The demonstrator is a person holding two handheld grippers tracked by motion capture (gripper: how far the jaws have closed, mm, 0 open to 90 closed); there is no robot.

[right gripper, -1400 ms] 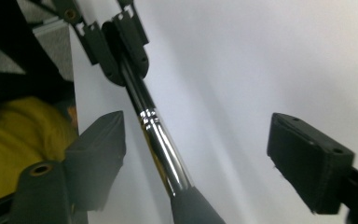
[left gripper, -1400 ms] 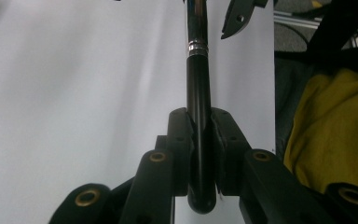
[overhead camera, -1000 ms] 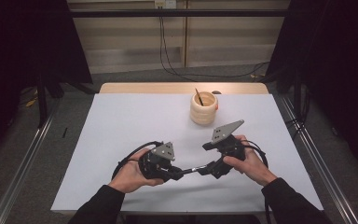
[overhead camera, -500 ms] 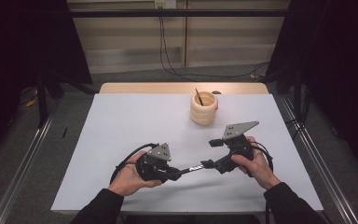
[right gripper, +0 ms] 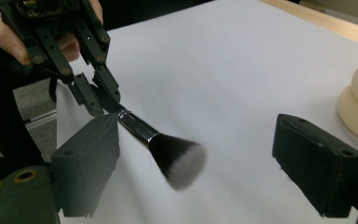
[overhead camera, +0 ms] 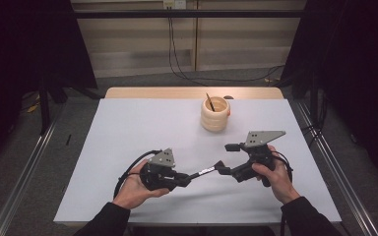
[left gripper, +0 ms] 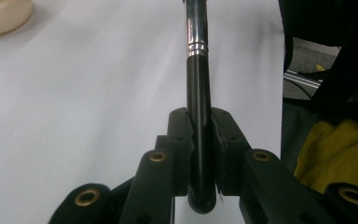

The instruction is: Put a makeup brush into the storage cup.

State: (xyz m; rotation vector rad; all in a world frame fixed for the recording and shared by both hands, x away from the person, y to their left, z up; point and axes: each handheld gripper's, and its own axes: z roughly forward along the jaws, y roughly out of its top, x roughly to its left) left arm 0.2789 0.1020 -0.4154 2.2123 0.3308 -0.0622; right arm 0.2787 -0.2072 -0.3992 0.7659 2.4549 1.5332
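Since a second ago the right gripper (overhead camera: 222,158) has drawn away to the right, its jaws now spread wide, while the left gripper (overhead camera: 186,179) stays clamped on the black-handled makeup brush with a silver ferrule (overhead camera: 205,171) above the white table (overhead camera: 128,132). From above, the brush spans the gap between both grippers, with the cream ribbed wooden holder (overhead camera: 214,114) behind them. Looking along the left gripper's jaws, the brush handle (left gripper: 198,116) sits squeezed between them. Looking along the right gripper's, its open jaws flank the dark, white-tipped bristles (right gripper: 179,161).
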